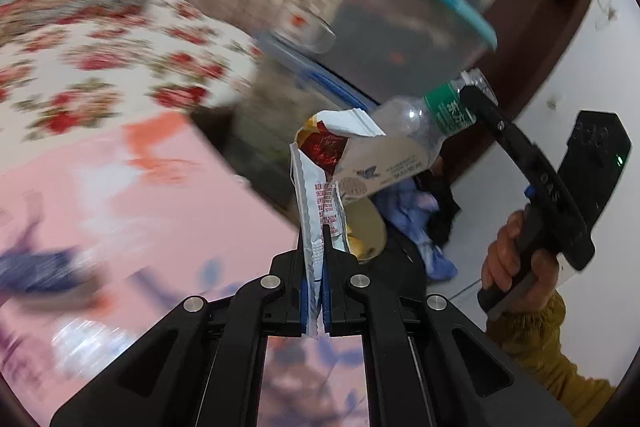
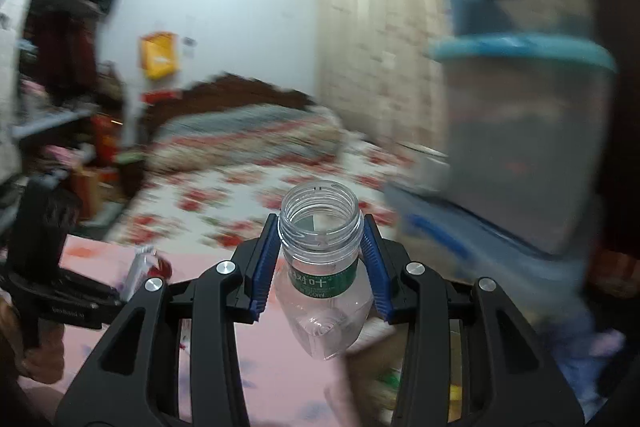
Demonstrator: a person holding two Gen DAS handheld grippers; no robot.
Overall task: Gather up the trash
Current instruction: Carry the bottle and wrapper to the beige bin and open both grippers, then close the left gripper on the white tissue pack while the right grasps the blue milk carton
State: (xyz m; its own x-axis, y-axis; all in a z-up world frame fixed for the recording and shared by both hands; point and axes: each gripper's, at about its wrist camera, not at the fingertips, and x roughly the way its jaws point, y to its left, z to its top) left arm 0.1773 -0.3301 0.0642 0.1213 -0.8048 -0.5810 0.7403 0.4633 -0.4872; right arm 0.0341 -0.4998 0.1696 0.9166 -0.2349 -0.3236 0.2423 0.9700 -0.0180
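Pink cloth lies near, a floral bed far behind. Left gripper is pinched tight on a snack wrapper. Right gripper, partly open, clasps an uncapped clear bottle.

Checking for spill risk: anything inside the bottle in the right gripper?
The bottle in the right gripper is uncapped and looks empty through the neck; the green label hides part of it.

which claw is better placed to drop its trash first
Hard to call: no bin is clearly visible. Both are loaded, the left claw shut on the torn white snack wrapper, the right claw gripping the uncapped clear plastic bottle.
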